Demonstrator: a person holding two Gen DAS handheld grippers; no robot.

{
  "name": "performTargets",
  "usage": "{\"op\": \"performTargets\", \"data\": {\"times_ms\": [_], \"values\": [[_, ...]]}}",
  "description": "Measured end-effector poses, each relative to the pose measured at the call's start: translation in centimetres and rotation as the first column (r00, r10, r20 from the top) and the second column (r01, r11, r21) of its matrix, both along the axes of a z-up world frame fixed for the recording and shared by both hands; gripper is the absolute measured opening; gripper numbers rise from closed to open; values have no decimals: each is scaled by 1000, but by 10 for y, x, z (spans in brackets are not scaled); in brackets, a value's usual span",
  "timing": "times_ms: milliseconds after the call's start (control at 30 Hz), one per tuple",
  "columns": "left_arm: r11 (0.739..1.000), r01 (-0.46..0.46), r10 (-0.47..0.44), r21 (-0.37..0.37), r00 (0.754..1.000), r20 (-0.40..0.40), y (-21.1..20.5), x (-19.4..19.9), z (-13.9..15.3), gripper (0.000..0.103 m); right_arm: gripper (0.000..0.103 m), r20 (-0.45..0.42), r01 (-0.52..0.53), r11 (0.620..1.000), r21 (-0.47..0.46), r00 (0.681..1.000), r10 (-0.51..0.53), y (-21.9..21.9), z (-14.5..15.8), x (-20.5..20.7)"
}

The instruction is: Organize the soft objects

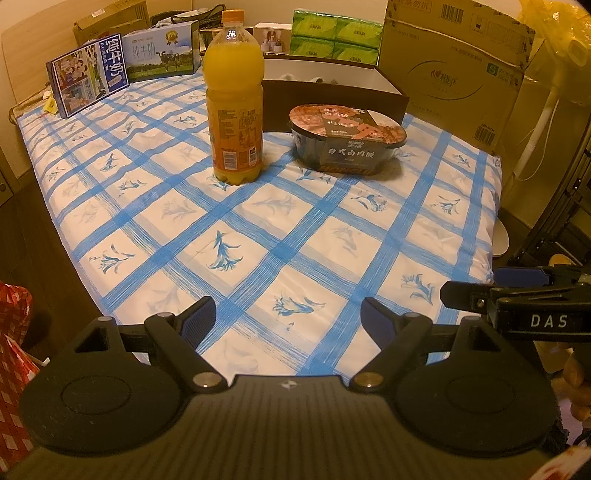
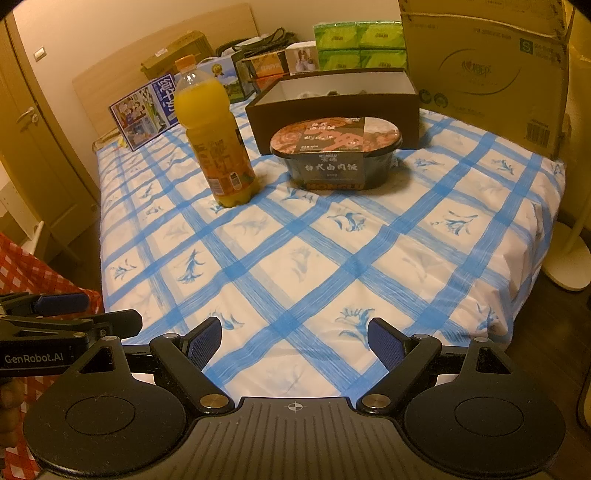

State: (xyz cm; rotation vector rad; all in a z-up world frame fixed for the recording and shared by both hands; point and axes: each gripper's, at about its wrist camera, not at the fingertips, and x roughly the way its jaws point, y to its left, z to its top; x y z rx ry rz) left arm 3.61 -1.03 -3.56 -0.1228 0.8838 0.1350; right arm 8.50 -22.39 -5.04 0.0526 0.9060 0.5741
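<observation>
An orange juice bottle [image 1: 234,107] stands upright on the blue-checked cloth [image 1: 258,229]; it also shows in the right wrist view [image 2: 214,136]. A dark instant-rice bowl [image 1: 347,138] sits to its right, also in the right wrist view [image 2: 336,151]. Behind them is an open brown box [image 1: 332,96] with small items inside, partly hidden; it shows in the right wrist view [image 2: 332,103] too. My left gripper [image 1: 288,321] is open and empty over the near edge of the cloth. My right gripper [image 2: 295,339] is open and empty beside it, and appears at the left view's right edge [image 1: 517,295].
Milk cartons [image 1: 88,79] lean at the back left. Green tissue packs [image 1: 334,35] and a large cardboard box [image 1: 458,70] stand at the back right. A red checked bag [image 2: 22,273] is at the left; a white fan base [image 2: 569,258] stands on the floor at right.
</observation>
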Motion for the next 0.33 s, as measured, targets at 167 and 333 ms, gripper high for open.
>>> {"op": "performTargets", "data": {"times_ms": [167,333], "values": [[1000,1,-1,-4,1000,-7,4,4,-5,84,86,-1,1,1000,-3,1000,-1,2,0,0],[1000,-1,1,-7,1000,-18,5,7,-8,84,86,-8,3,1000,-8,1000,-3,4,-4,2]]}}
